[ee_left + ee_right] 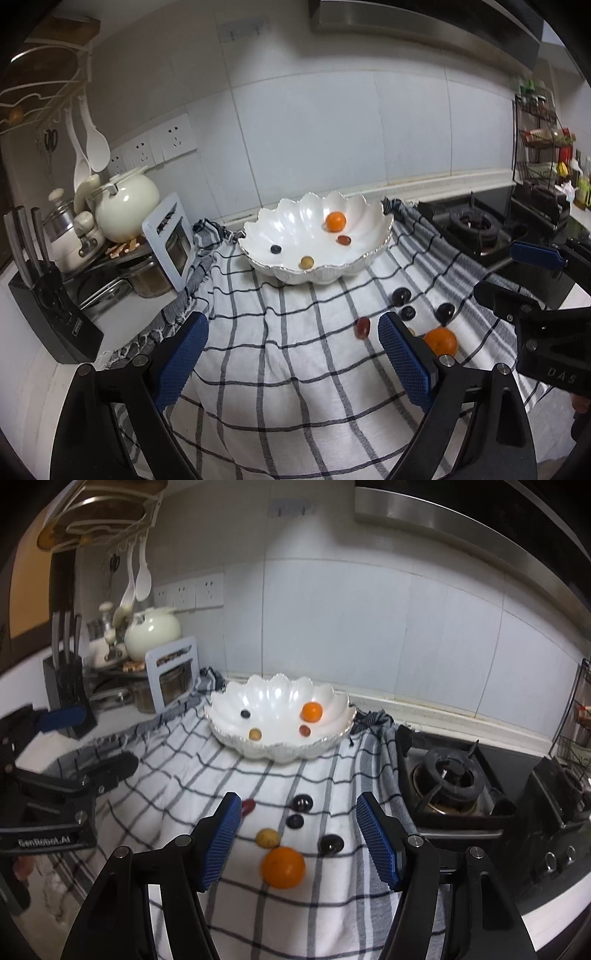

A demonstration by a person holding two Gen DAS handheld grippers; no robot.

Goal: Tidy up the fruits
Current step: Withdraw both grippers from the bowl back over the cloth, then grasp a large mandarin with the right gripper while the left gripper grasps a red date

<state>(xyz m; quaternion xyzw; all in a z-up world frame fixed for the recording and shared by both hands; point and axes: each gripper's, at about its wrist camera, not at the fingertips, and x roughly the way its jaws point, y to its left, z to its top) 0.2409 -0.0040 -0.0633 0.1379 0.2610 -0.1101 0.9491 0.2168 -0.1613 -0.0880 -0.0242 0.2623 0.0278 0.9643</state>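
On the counter, a checked cloth carries the loose fruit: an orange, a small yellowish fruit touching it, three dark grapes and a red grape. The white scalloped bowl behind them already holds another orange and three small fruits. The right hand-held gripper hangs spread wide over the loose cluster, holding nothing; the left hand-held gripper is likewise spread and empty. The orange looks firm and light, with a slightly grippy peel, so closing across its widest part should hold. The grapes are probably soft, smooth and prone to roll, calling for a gentle, centred pinch.
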